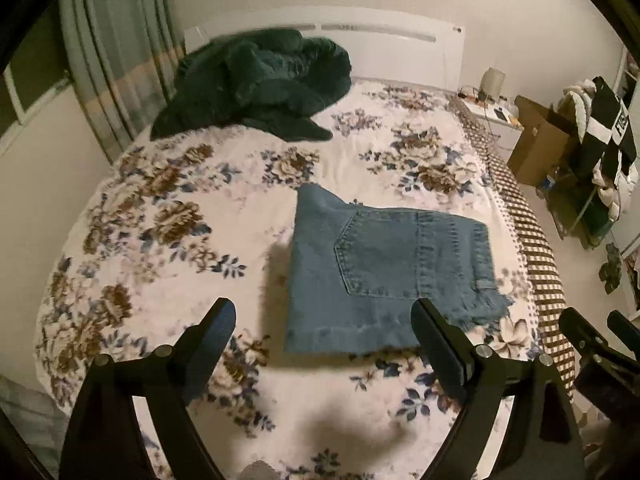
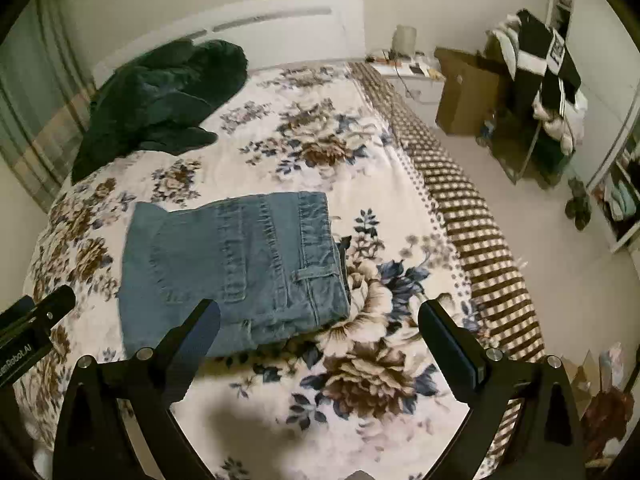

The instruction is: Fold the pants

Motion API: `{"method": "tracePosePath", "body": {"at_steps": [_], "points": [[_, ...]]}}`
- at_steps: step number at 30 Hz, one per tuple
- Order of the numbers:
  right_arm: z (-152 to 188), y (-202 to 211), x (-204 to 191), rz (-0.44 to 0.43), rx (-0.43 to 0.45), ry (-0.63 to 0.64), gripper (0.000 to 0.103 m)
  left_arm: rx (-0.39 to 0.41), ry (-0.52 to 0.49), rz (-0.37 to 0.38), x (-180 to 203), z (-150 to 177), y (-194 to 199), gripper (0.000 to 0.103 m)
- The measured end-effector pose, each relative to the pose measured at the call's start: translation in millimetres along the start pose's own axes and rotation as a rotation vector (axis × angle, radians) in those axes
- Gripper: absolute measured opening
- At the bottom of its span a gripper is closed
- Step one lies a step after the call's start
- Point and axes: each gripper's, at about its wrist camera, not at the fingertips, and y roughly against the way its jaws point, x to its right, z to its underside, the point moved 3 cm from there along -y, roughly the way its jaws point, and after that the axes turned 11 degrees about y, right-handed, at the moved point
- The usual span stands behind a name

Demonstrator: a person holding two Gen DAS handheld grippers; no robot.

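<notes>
Blue denim pants lie folded into a compact rectangle on the floral bed cover, back pocket up, frayed hem toward the near right corner. They also show in the right wrist view. My left gripper is open and empty, held above the bed just short of the pants' near edge. My right gripper is open and empty, above the pants' near right corner. The right gripper also shows at the right edge of the left wrist view.
A dark green fleece blanket is bunched at the bed's far left by the white headboard. The bed's checkered side drops to the floor on the right. A nightstand, cardboard box and clothes rack stand beyond.
</notes>
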Motion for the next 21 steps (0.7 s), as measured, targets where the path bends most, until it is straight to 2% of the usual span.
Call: {"method": "tracePosePath", "body": {"at_steps": [9, 21], "points": [[35.1, 134.4, -0.6, -0.028, 0.119, 0.068, 0.101, 0.092, 0.021, 0.011, 0.5, 35.0, 123.6, 0.090], [89.7, 329.9, 11.7, -0.063, 0.287, 0.121, 0.101, 0.185, 0.030, 0.001, -1.6, 75.0, 243.9, 0.090]]}}
